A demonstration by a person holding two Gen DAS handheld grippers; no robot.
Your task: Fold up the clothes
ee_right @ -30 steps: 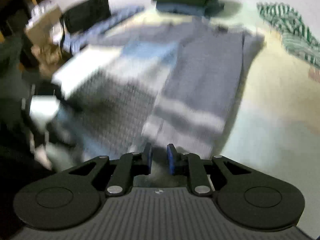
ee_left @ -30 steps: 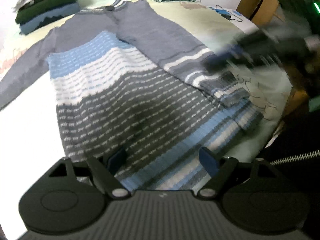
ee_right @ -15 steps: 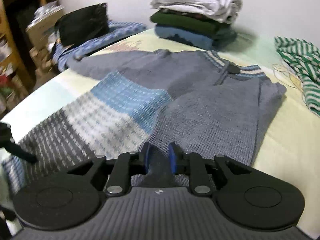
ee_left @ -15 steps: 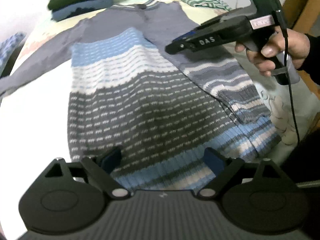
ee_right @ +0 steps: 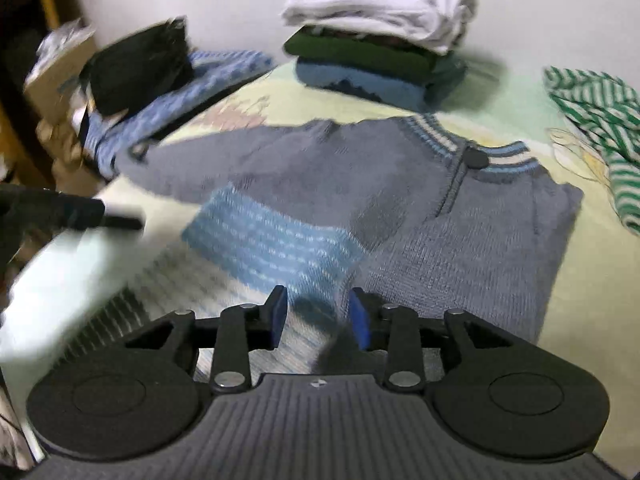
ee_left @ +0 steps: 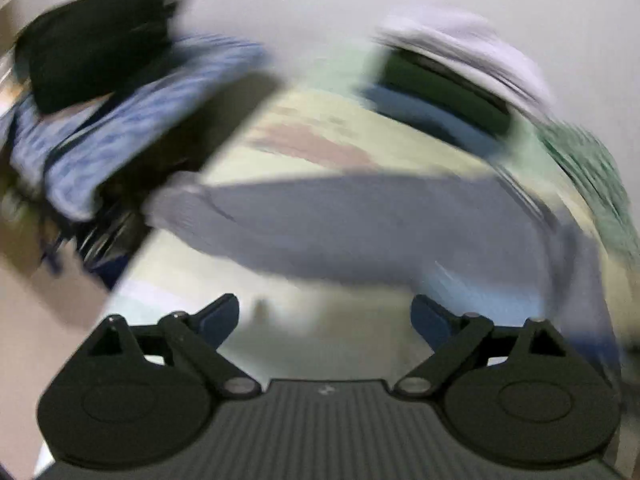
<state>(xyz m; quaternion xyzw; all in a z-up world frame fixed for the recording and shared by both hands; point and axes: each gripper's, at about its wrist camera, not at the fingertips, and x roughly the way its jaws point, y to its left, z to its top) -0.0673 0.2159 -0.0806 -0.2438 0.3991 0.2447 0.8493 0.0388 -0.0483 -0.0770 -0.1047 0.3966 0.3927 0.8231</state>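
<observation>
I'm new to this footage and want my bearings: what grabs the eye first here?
The grey and blue striped sweater spreads across the bed, one side already folded over its front, with the right claw open just above it. Behind it, against the wall, stands a stack of folded clothes topped in white. The left wrist view is smeared by motion, its claw wide open.

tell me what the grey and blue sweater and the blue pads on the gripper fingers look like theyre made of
The sweater looks like chunky knitted yarn, wool or acrylic: visible ribbed stitch rows, woven-in stripes, a matte soft surface. The pads on the right hand-held gripper look like smooth blue rubber or soft plastic, with a slight sheen on black, hard-looking plastic arms; which of the two is unclear.
</observation>
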